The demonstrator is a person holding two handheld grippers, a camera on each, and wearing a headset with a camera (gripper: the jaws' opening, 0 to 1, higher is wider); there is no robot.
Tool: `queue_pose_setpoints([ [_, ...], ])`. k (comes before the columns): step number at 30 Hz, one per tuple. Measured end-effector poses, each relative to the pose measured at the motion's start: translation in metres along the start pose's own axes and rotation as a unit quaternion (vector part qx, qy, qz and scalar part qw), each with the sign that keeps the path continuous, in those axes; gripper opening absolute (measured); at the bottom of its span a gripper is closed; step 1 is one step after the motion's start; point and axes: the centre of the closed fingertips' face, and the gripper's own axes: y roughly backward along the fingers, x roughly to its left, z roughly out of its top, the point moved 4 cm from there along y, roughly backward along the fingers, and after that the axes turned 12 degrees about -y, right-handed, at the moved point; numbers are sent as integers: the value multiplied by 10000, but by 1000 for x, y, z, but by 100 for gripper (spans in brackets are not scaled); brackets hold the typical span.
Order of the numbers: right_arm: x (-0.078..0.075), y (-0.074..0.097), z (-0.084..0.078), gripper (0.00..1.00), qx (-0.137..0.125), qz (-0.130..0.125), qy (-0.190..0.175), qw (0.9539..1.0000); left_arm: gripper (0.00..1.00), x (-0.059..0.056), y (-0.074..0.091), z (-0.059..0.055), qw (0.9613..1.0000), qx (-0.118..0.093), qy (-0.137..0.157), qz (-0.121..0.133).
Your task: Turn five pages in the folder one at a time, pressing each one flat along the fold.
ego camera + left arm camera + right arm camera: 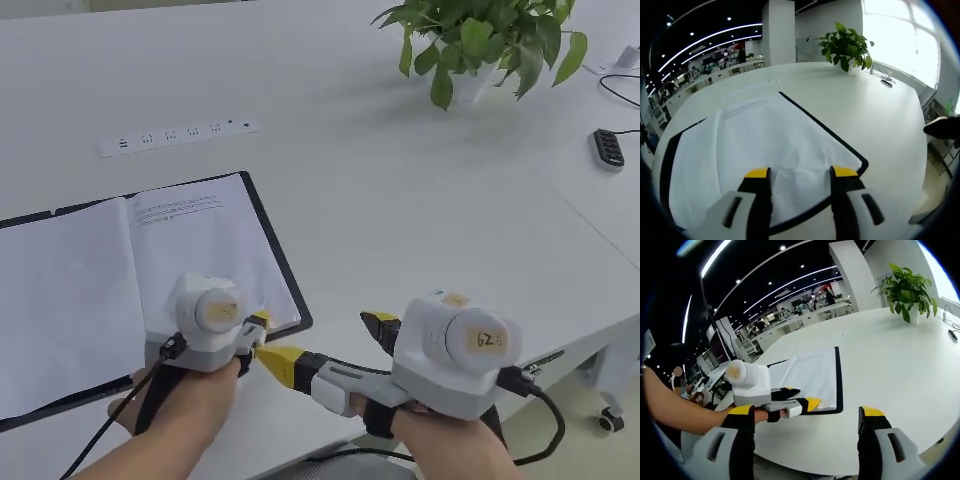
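Folder (pixel 128 292) lies open on the white tabletop (pixel 420 220), black-edged, its right page (pixel 205 245) printed along the top. The left gripper view shows the left tongs (pixel 801 174) parted over that page's faintly creased near corner. The right gripper view shows the right tongs (pixel 807 411) spread wide, empty, beside the folder.

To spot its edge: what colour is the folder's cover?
Black folder cover, clearest in left gripper view.
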Motion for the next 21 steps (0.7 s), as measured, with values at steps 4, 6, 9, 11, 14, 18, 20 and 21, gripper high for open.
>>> queue_pose_setpoints([
  [4, 1, -1, -1, 85, 23, 7, -8, 10000, 43, 4, 0, 0, 10000, 6, 27, 54],
  [6, 1, -2, -2, 85, 38, 5, 11, 10000, 42, 3, 0, 0, 10000, 11, 6, 38],
  [9, 2, -3, -2, 84, 43, 16, -7, 10000, 40, 4, 0, 0, 10000, 14, 33, 56],
  [11, 3, -3, -2, 84, 48, 21, 12, 10000, 36, 4, 0, 0, 10000, 5, 0, 54],
  [14, 3, -3, -2, 84, 50, 19, 6, 10000, 29, 10, 0, 0, 9999, -15, 32, 128],
  [18, 1, -4, -3, 84, 69, 4, -4, 10000, 25, 12, 1, 0, 9999, -34, 10, 123],
  [20, 1, -6, -3, 84, 79, 3, -3, 10000, 22, 14, 1, -1, 9998, -19, 64, 165],
  [21, 1, -7, -3, 84, 88, 6, 2, 10000, 20, 15, 2, -1, 9998, -14, 86, 167],
])
